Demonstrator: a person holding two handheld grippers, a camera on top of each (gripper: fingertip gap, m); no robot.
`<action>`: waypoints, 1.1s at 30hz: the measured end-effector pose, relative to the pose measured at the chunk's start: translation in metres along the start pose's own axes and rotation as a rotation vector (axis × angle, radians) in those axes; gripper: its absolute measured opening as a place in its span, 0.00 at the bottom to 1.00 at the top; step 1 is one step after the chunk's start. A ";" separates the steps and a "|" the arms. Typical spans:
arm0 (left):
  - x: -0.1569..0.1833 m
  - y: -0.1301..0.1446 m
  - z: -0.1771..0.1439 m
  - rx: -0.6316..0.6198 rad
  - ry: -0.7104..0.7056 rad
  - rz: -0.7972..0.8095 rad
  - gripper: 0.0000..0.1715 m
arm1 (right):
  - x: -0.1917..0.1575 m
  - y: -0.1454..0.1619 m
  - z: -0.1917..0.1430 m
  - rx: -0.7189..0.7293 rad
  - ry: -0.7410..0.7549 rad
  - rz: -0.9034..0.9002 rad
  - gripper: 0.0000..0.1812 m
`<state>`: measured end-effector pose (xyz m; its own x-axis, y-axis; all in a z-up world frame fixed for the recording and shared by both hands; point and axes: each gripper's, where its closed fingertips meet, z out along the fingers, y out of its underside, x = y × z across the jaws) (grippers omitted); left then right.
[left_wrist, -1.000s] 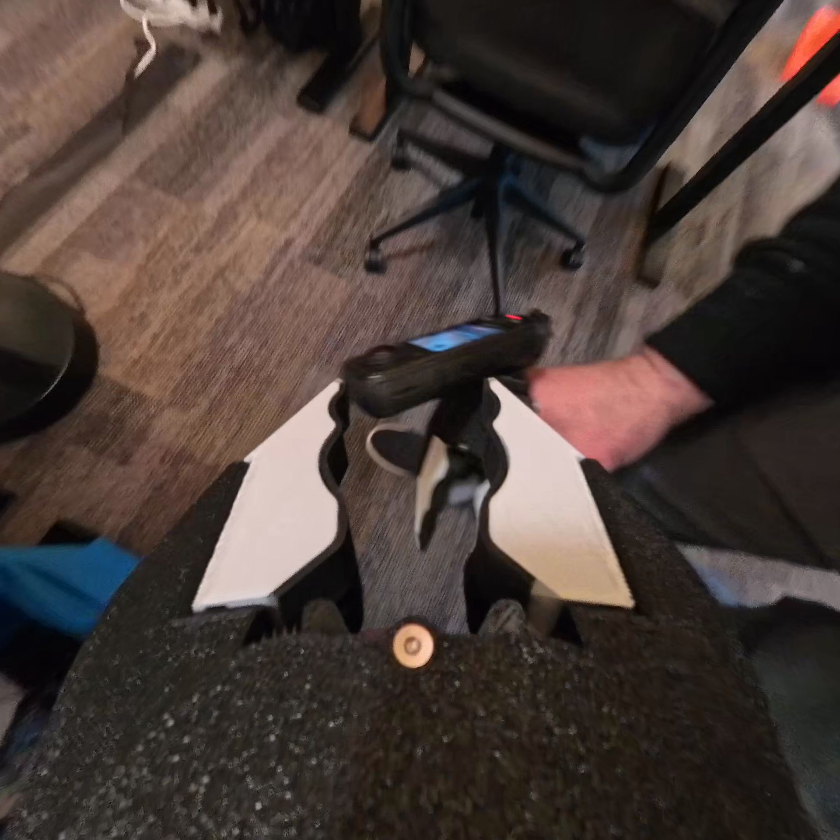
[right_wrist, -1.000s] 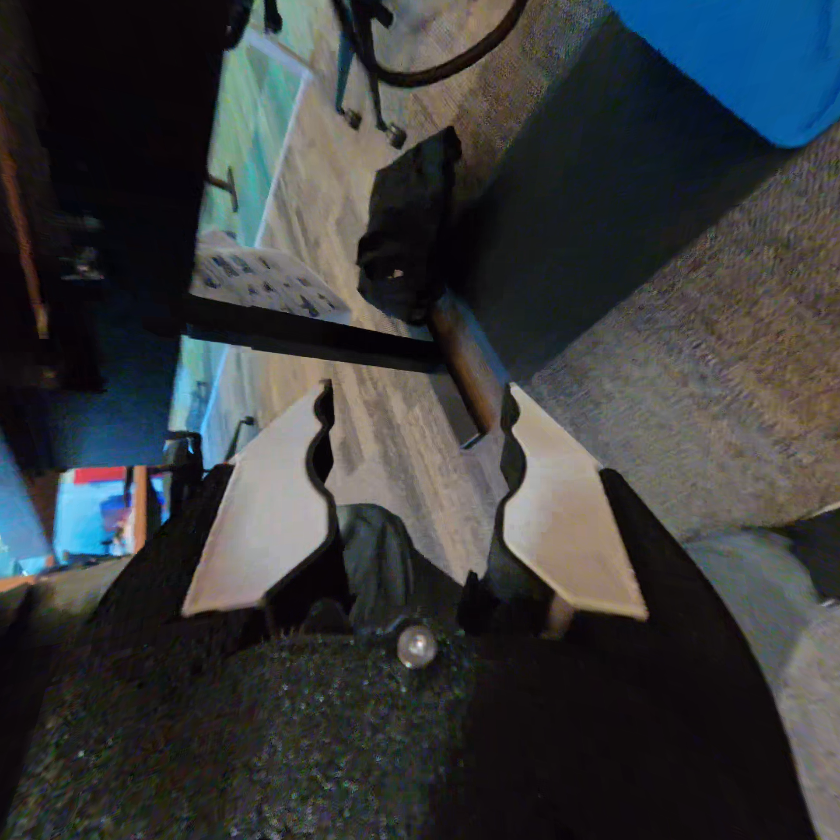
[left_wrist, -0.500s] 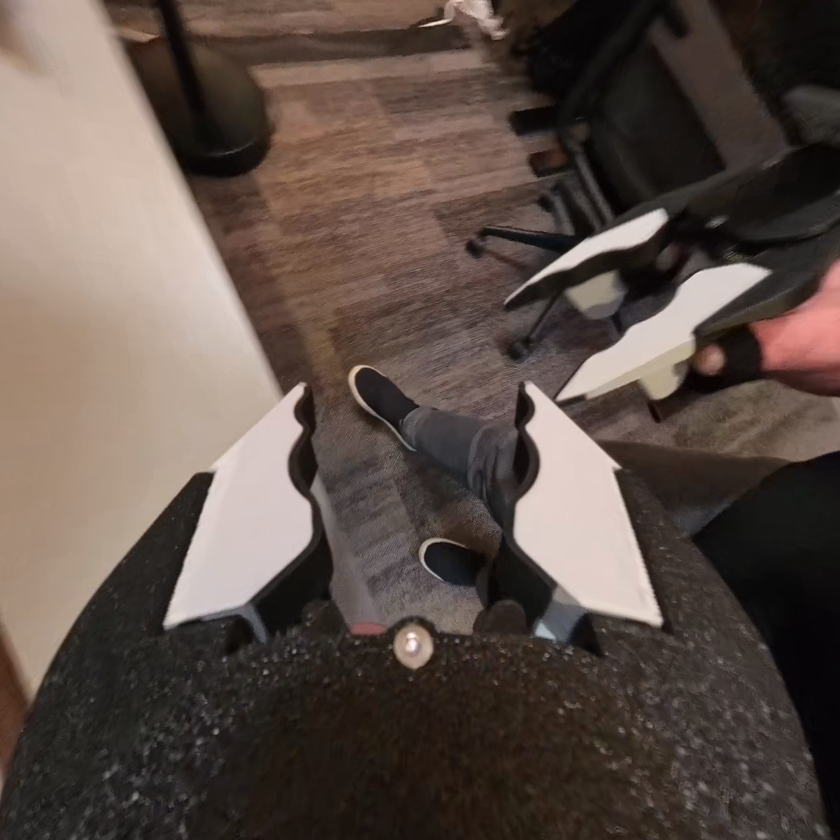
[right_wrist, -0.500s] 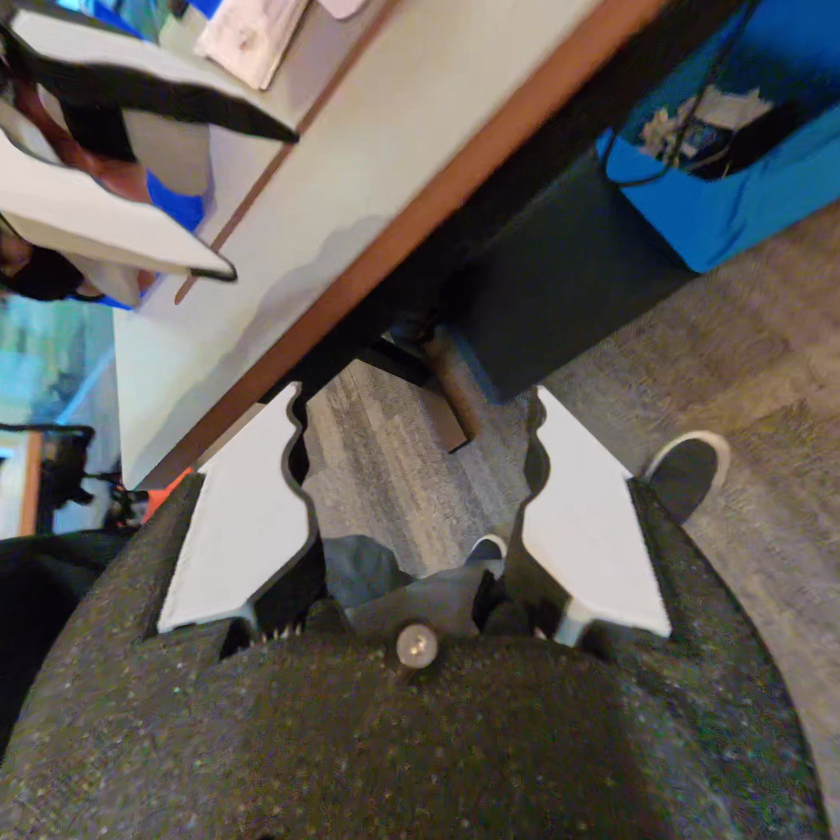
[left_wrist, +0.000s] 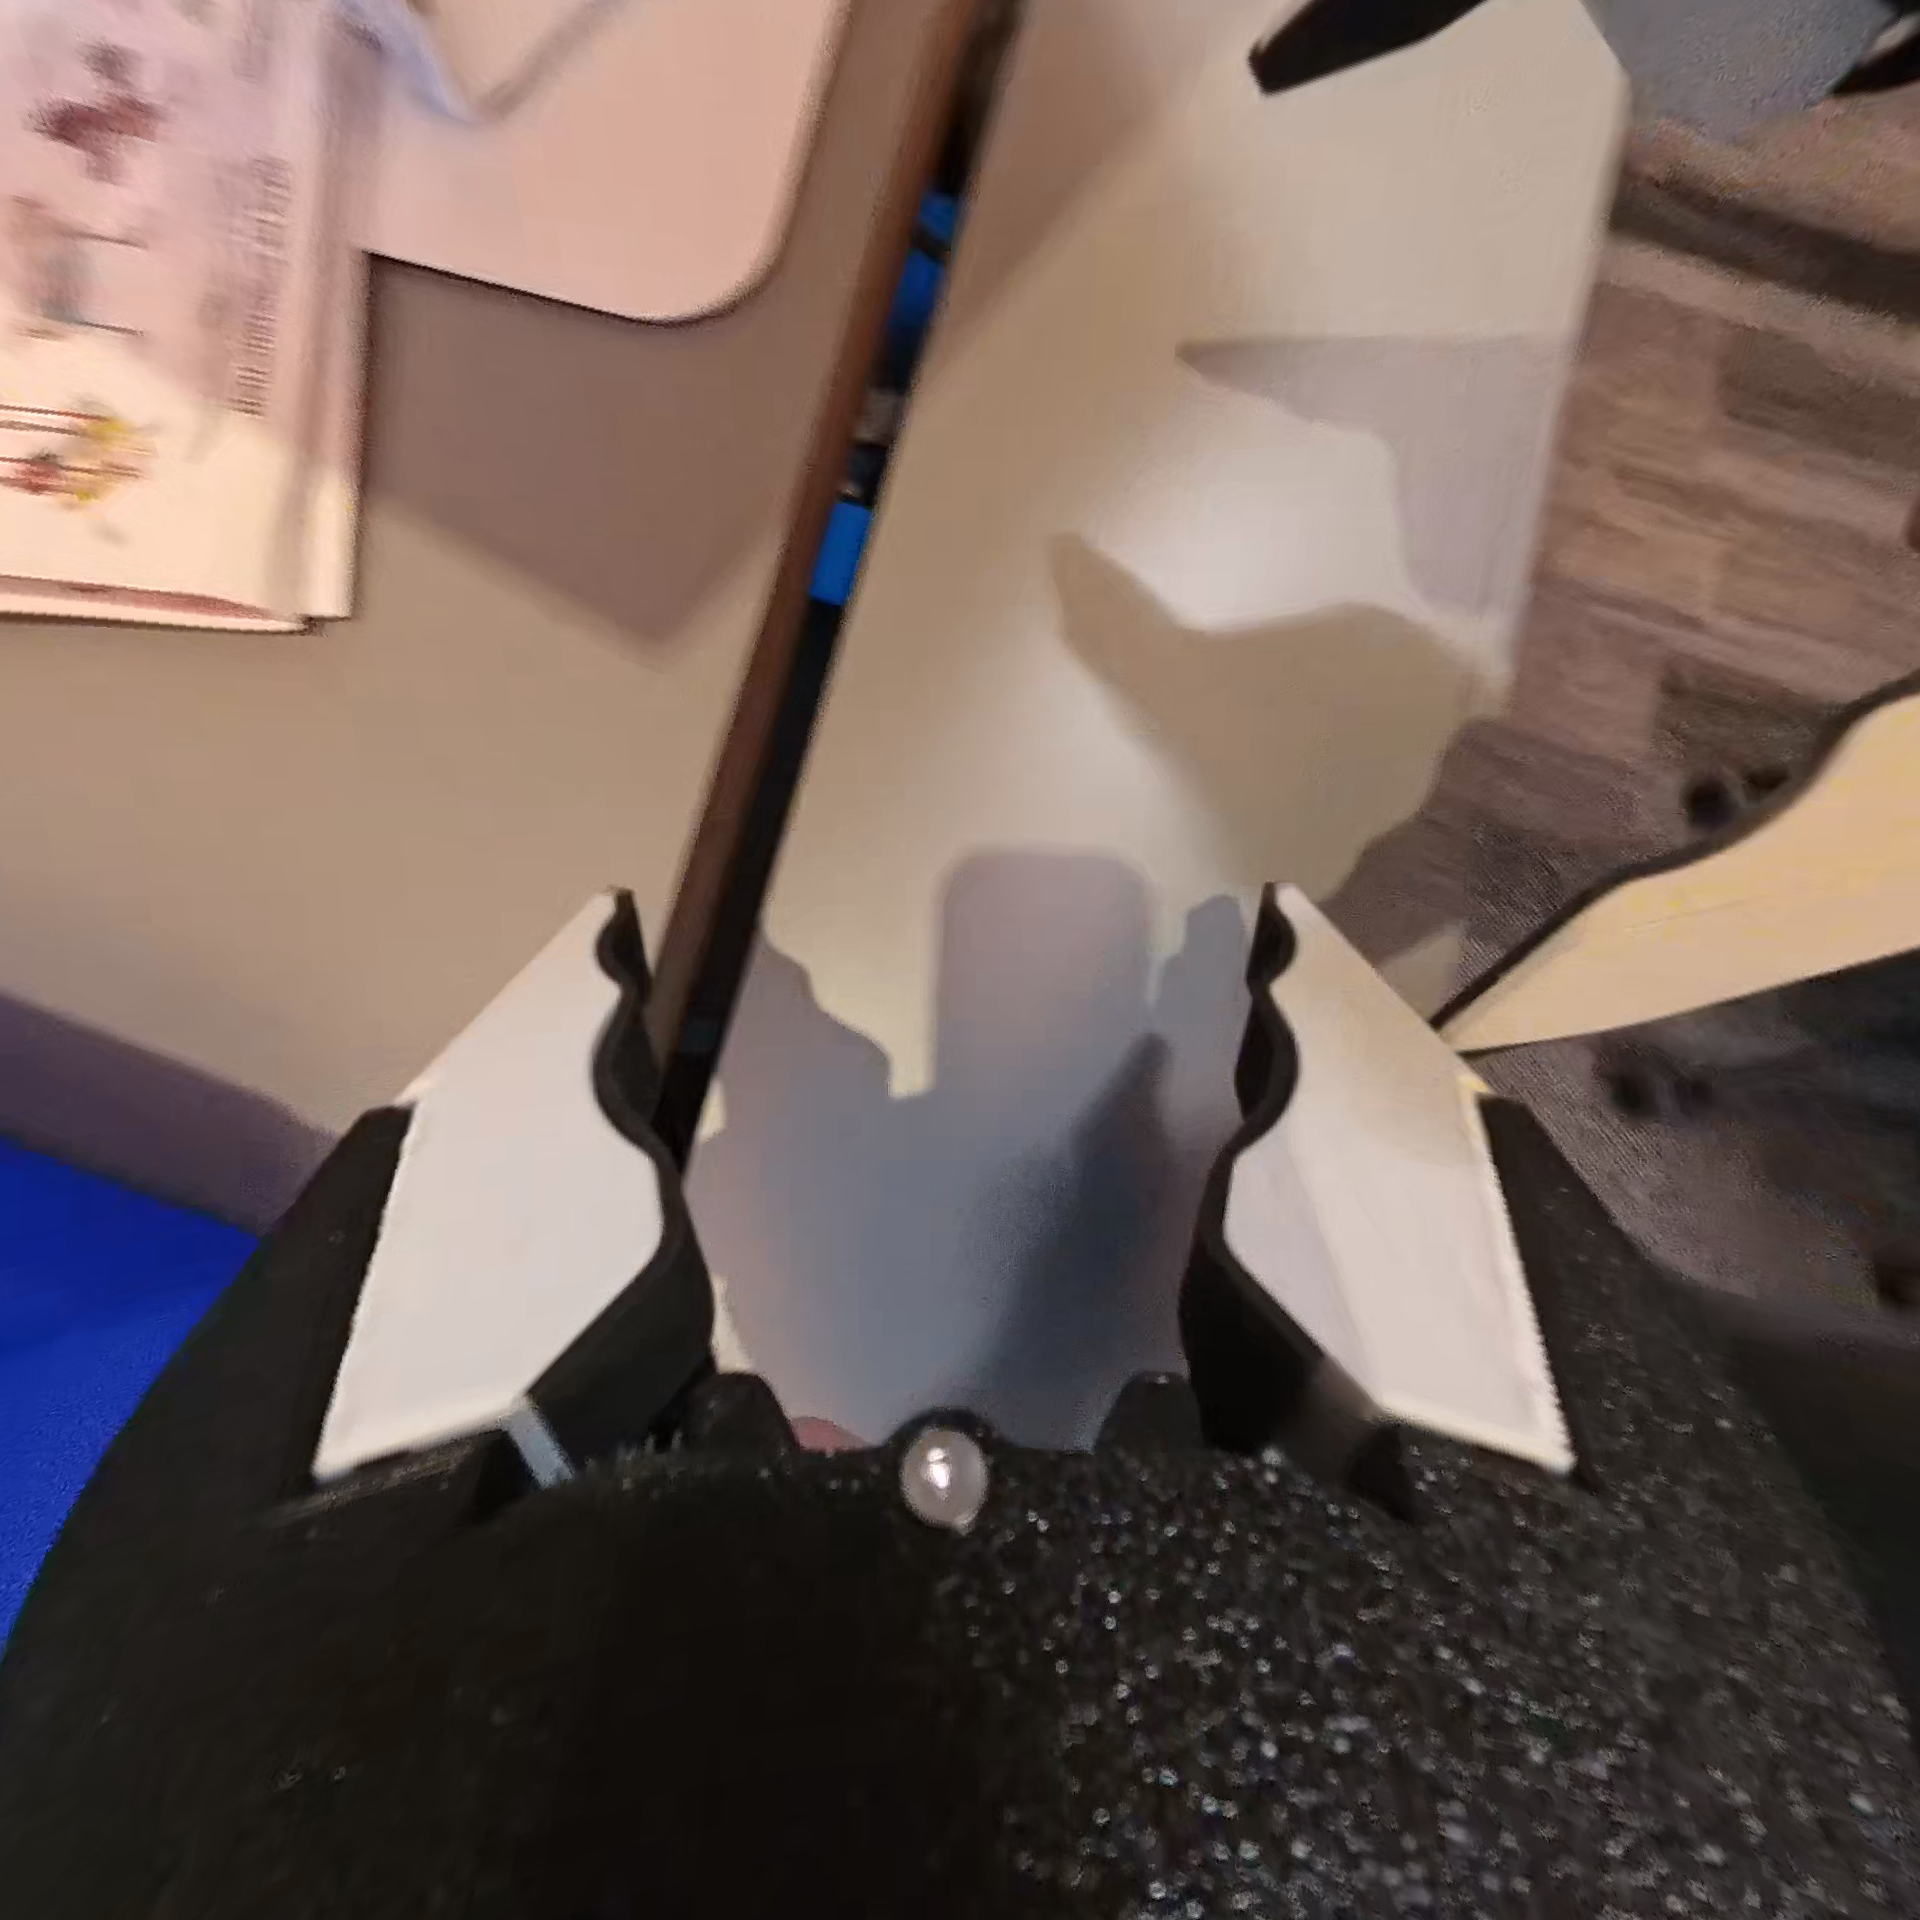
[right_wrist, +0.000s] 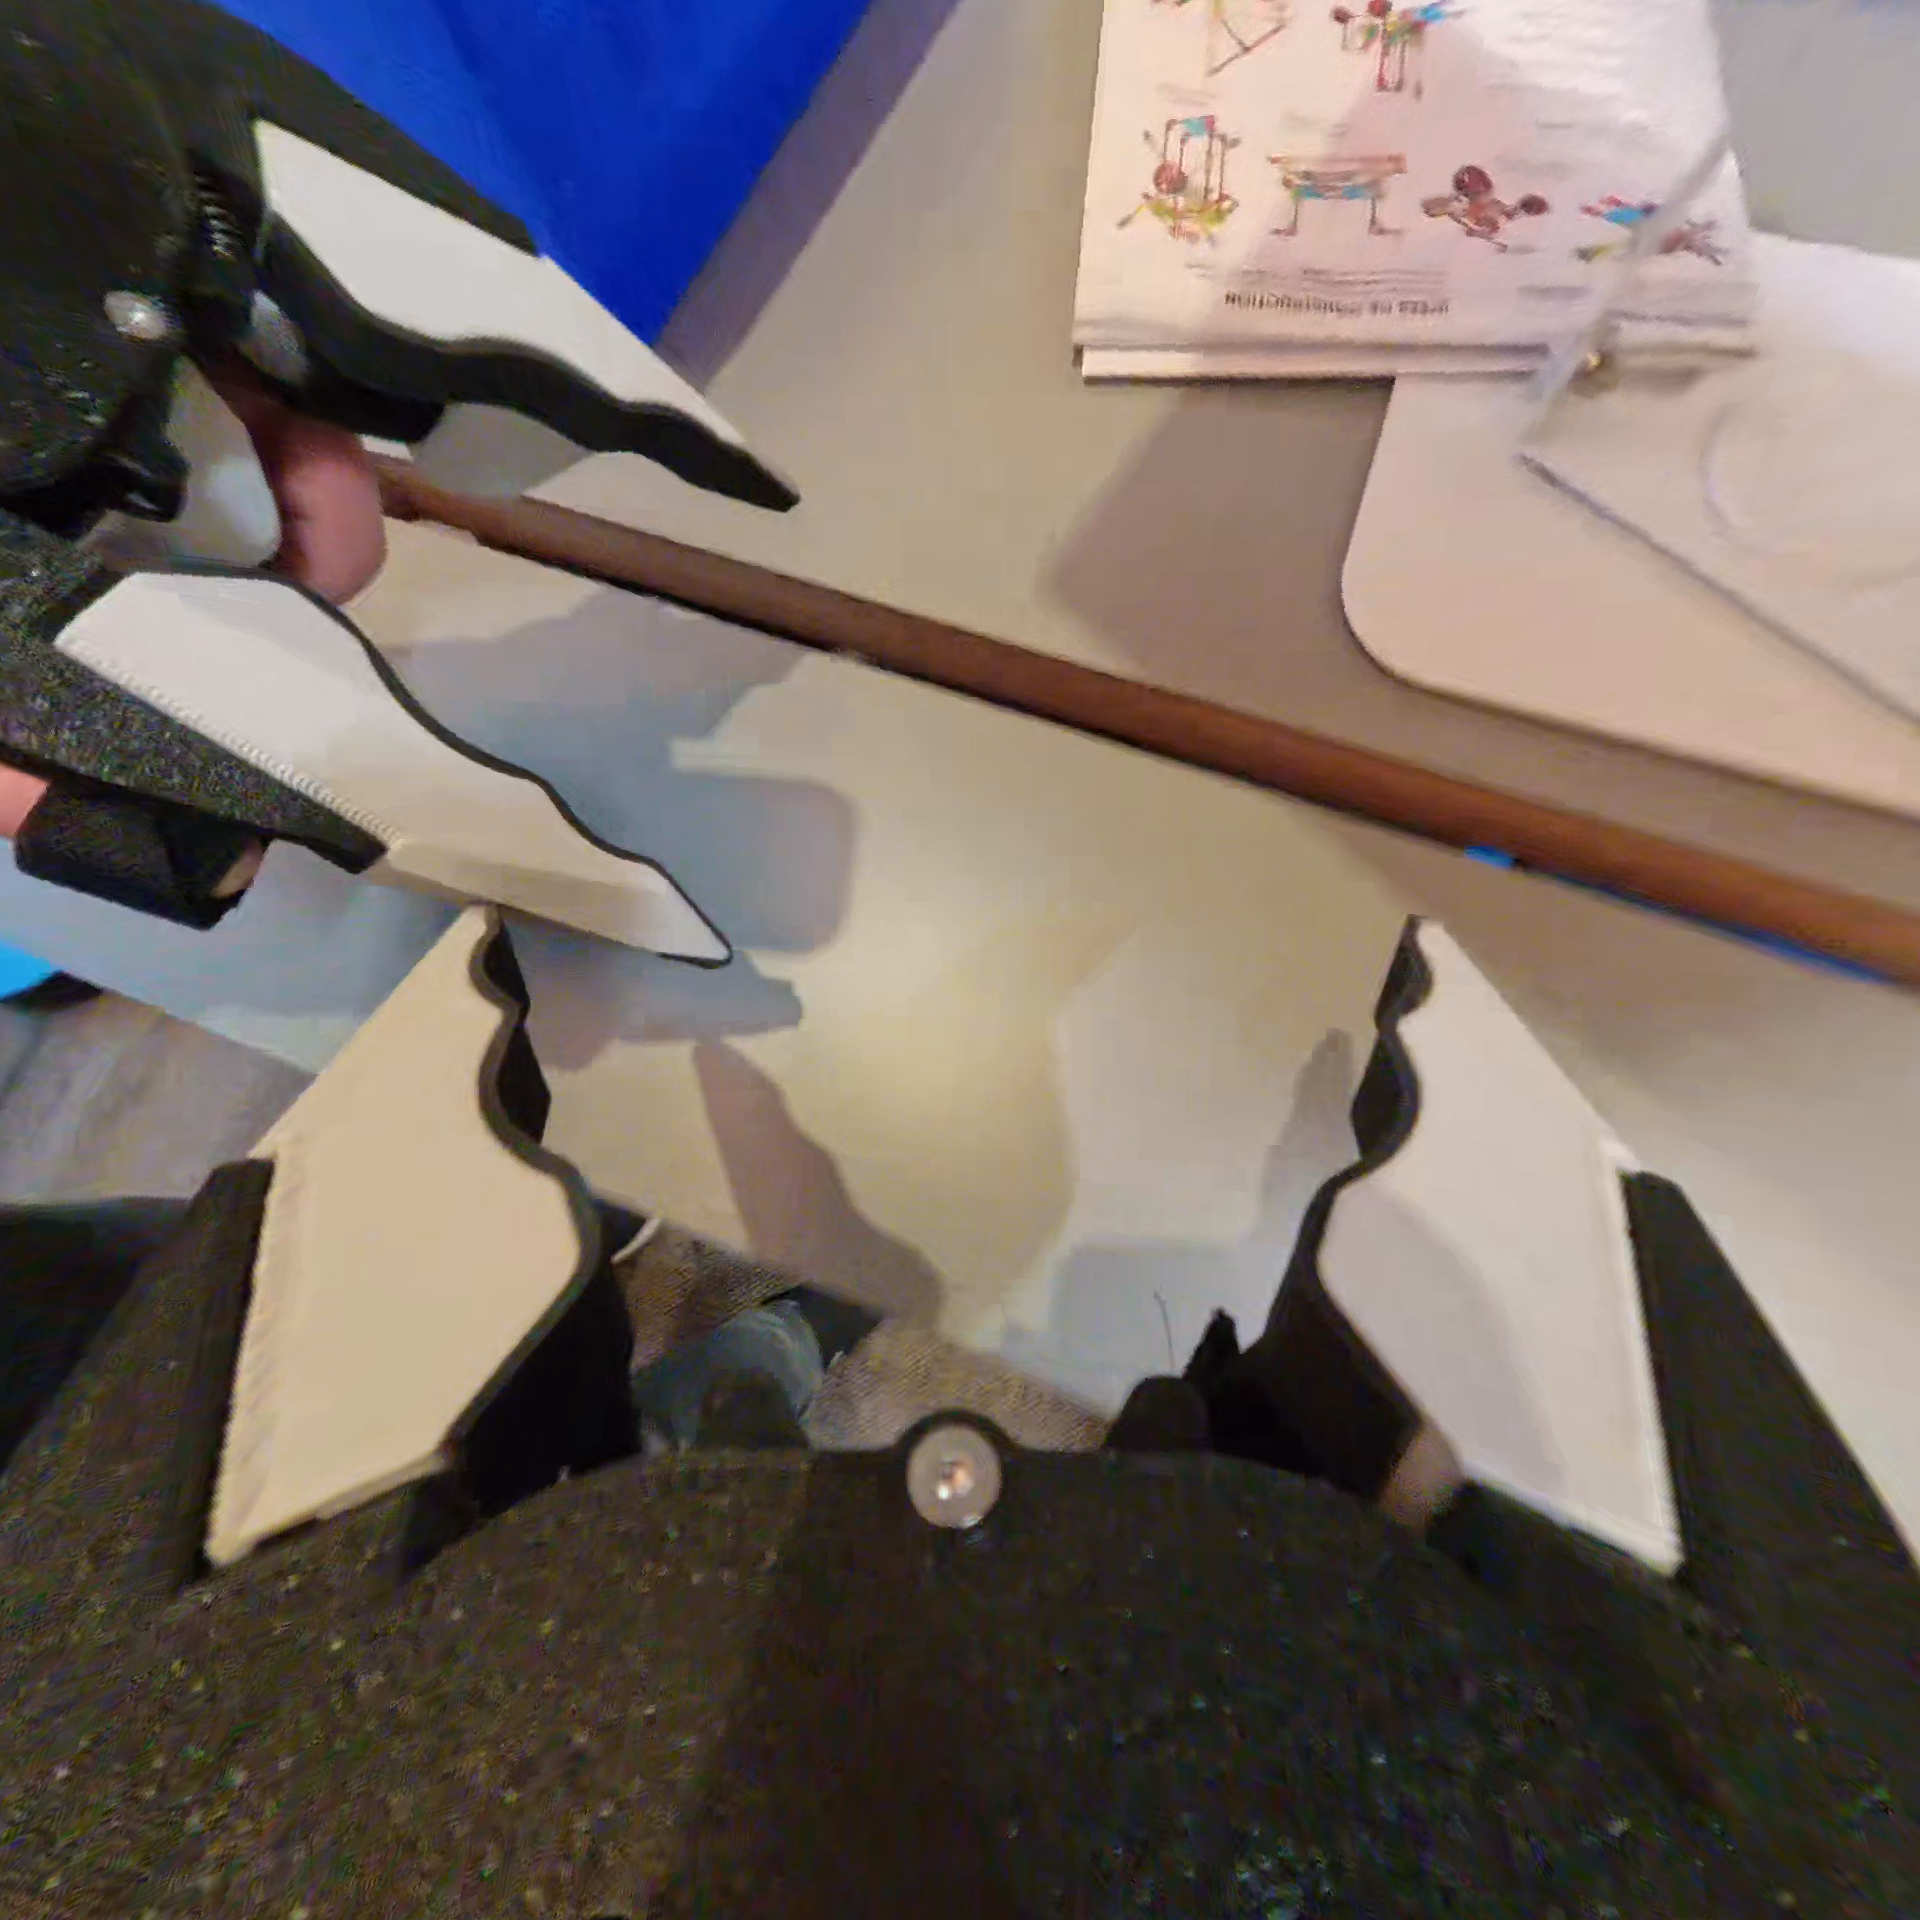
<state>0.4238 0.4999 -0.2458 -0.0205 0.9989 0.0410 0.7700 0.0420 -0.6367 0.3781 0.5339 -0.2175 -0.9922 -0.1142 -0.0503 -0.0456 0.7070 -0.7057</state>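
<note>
Left wrist view: the left gripper (left_wrist: 940, 997) has its jaws spread wide, with nothing between them and nothing touched.
Right wrist view: the right gripper (right_wrist: 951, 997) also has its jaws spread wide and empty, holding nothing.
Below both grippers: a white panel (left_wrist: 1195, 520) lies beside the grey table (left_wrist: 312, 831), apart from both grippers.
Table edge: a brown edge strip (right_wrist: 1143, 717) runs between table and panel, from near left to far right in the right wrist view.
On the table: a folded instruction leaflet (right_wrist: 1382, 187) with small coloured drawings lies far from the right gripper, partly over a pale rounded mat (right_wrist: 1558, 582).
Other gripper: the left gripper appears at the left of the right wrist view, jaws apart, a gloved hand (right_wrist: 135, 852) behind it.
Open room: bare panel surface ahead of both grippers; carpet (left_wrist: 1766, 468) to the right of the panel.
Blur: the left wrist view is smeared, so fine detail cannot be told.
</note>
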 end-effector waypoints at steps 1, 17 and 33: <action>-0.009 -0.002 0.004 0.019 -0.043 -0.019 0.64 | 0.006 -0.004 0.010 0.004 -0.023 -0.031 0.86; -0.043 0.012 0.038 0.065 -0.319 -0.257 0.76 | 0.079 0.031 0.067 -0.100 -0.084 -0.166 0.84; -0.043 0.026 0.026 0.102 -0.405 -0.364 0.71 | 0.080 0.035 0.067 -0.122 -0.091 -0.119 0.85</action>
<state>0.4282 0.4585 -0.2835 -0.5329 0.8461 -0.0141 0.6019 0.3673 -0.7091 0.3047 0.5031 -0.2935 -0.9646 -0.2609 -0.0389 -0.1816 0.7636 -0.6196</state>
